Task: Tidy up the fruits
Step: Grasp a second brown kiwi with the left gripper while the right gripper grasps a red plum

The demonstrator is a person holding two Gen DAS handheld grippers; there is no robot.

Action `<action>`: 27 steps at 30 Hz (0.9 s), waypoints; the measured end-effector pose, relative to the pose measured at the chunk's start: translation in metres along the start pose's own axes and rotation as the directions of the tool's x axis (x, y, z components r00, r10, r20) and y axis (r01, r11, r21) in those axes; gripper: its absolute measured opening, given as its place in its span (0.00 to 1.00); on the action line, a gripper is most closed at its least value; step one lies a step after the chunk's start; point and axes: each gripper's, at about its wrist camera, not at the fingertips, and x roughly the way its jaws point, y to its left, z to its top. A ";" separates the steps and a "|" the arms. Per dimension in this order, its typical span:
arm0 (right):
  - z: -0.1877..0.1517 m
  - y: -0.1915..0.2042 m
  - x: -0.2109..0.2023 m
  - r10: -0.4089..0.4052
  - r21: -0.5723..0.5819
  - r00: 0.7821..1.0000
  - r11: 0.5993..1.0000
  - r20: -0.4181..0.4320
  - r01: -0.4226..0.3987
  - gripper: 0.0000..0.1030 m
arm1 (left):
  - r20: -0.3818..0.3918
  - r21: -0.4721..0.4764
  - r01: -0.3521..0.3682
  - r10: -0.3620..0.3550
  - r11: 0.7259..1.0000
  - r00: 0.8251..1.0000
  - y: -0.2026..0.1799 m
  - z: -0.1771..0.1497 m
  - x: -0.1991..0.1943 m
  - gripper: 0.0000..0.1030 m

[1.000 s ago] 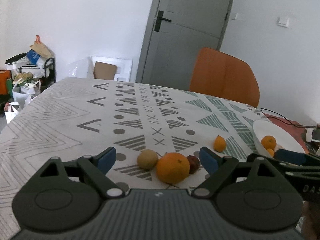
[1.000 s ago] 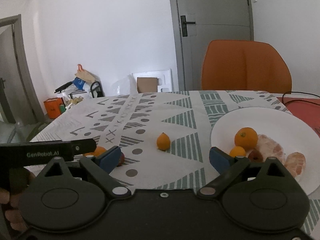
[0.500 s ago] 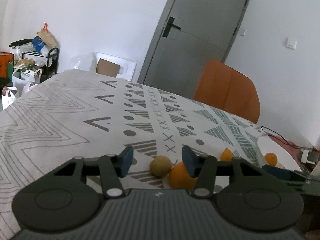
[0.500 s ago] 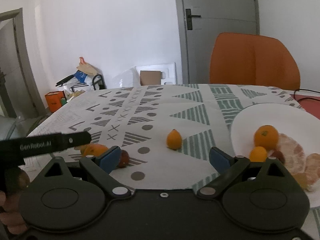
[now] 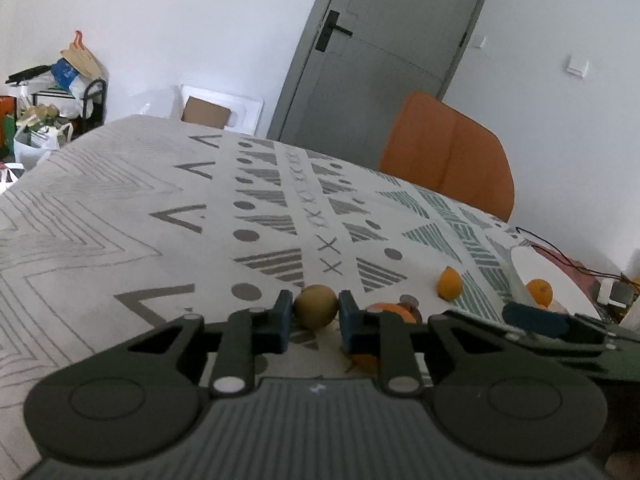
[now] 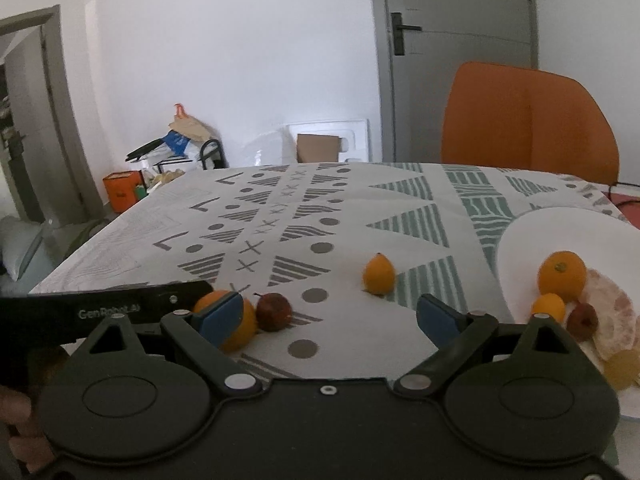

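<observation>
left gripper (image 5: pixel 315 314) fingers clamped on tan fruit (image 5: pixel 316 306) | right gripper (image 6: pixel 329 313) fingers spread wide, empty

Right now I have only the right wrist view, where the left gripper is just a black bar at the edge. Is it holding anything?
Observer: Yes. In the left wrist view, the left gripper is shut on a yellow-brown round fruit, with a pad on each side.
Reviewer: Is that the big orange I see beside the bar?
Observer: No. The orange lies outside the gripper, just past its right finger, which hides most of it.
</observation>
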 end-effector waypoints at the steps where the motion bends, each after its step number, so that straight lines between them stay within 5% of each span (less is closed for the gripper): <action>1: 0.000 0.002 0.001 0.006 -0.003 1.000 1.000 -0.007 -0.006 0.84 | 0.009 -0.003 -0.004 0.004 1.000 1.000 0.001 0.001 -0.002 0.22; 12: 0.006 0.013 0.015 0.008 -0.017 0.999 1.000 -0.047 -0.009 0.47 | 0.083 -0.046 -0.040 0.044 0.998 0.996 0.009 0.013 -0.020 0.22; 20: 0.000 0.029 0.030 0.007 -0.067 0.997 0.998 -0.080 -0.012 0.44 | 0.093 -0.060 -0.028 0.034 0.998 0.995 0.014 0.018 -0.025 0.22; 23: 0.001 0.030 0.028 0.014 -0.074 0.997 0.997 -0.075 -0.019 0.23 | 0.090 -0.061 -0.030 0.036 0.998 0.995 0.015 0.018 -0.025 0.22; 27: 0.003 0.025 0.020 0.021 -0.059 0.998 0.998 -0.067 -0.025 0.21 | 0.081 -0.060 -0.036 0.041 0.998 0.996 0.015 0.017 -0.022 0.22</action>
